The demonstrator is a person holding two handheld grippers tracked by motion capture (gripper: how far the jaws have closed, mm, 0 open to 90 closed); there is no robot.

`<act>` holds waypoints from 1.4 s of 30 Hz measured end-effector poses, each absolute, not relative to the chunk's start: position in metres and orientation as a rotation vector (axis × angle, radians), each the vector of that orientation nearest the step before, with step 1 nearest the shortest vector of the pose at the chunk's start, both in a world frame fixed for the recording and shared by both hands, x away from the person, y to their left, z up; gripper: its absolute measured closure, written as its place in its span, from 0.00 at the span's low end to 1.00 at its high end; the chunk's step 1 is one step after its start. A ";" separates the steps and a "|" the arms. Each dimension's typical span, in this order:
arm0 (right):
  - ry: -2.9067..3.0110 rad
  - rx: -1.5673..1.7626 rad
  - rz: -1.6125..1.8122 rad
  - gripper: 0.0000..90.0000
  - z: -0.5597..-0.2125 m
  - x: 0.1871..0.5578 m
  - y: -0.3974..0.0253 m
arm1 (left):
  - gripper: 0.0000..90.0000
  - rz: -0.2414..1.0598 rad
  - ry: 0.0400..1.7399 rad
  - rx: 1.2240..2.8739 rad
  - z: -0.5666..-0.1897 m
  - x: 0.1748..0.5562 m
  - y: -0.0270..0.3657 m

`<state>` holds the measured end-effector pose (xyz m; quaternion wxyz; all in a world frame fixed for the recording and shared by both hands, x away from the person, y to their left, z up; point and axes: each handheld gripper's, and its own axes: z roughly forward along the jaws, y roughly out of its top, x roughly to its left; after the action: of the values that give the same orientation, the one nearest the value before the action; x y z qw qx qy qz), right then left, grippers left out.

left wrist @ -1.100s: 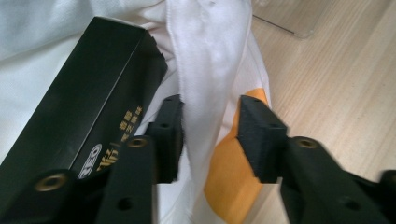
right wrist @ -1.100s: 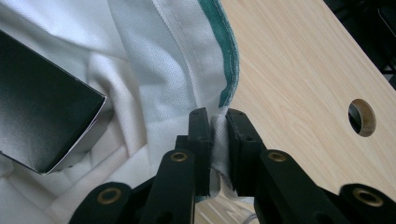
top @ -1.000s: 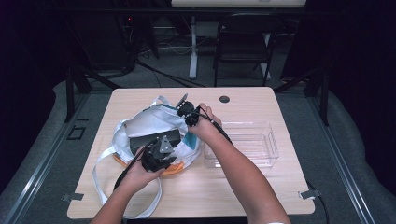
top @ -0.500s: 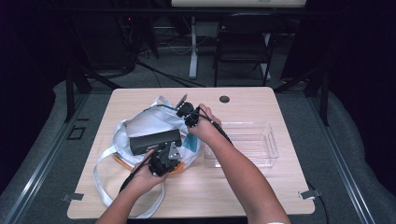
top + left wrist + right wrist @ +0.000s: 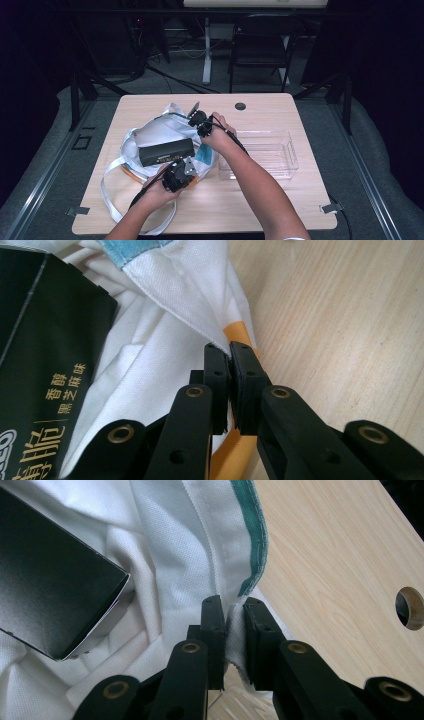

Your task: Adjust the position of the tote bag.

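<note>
**Inspector:** Position of the bag and the box?

**Assistant:** The white cloth bag point(image 5: 165, 137) lies on the left half of the table point(image 5: 280, 210), mouth held apart. The black carton point(image 5: 166, 151) rests on the bag's fabric at the opening, long axis running left to right, roughly parallel to the near edge.

**Inspector:** Jaws?

**Assistant:** The left gripper point(image 5: 228, 356) is clamped on the near rim of the bag beside an orange trim; the right gripper point(image 5: 233, 611) is pinched on the far rim, at a green-edged hem. The carton lies between them, to the left of both sets of jaws.

**Inspector:** Which hand is nearer?

**Assistant:** The left, in my judgement; the carton's near long side sits just beyond it.

**Inspector:** Differences between views?

**Assistant:** The left gripper view shows gold print on the carton; the high view shows the clear plastic tray point(image 5: 270, 155) to the right.
</note>
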<state>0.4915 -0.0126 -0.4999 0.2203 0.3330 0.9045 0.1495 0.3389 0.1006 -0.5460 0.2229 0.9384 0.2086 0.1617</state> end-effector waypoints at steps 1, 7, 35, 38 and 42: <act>2.500 0.917 0.416 0.89 -0.500 0.491 -0.012 | 0.97 0.452 0.569 2.600 -0.547 0.339 0.100; 2.510 0.903 0.409 0.89 -0.502 0.490 -0.010 | 0.96 0.459 0.557 2.625 -0.552 0.339 0.098; 2.493 0.943 0.633 0.69 -0.478 0.477 -0.015 | 0.57 0.366 0.674 2.491 -0.536 0.343 0.109; 2.486 0.939 0.675 0.65 -0.473 0.475 -0.015 | 0.52 0.342 0.673 2.481 -0.534 0.343 0.112; 2.480 0.934 0.725 0.63 -0.465 0.472 -0.016 | 0.51 0.336 0.683 2.471 -0.533 0.343 0.117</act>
<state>0.4720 -0.0156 -0.4645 0.1959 0.3333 0.8852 0.2589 0.3434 0.1169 -0.5329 0.2744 0.9190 0.2540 0.1249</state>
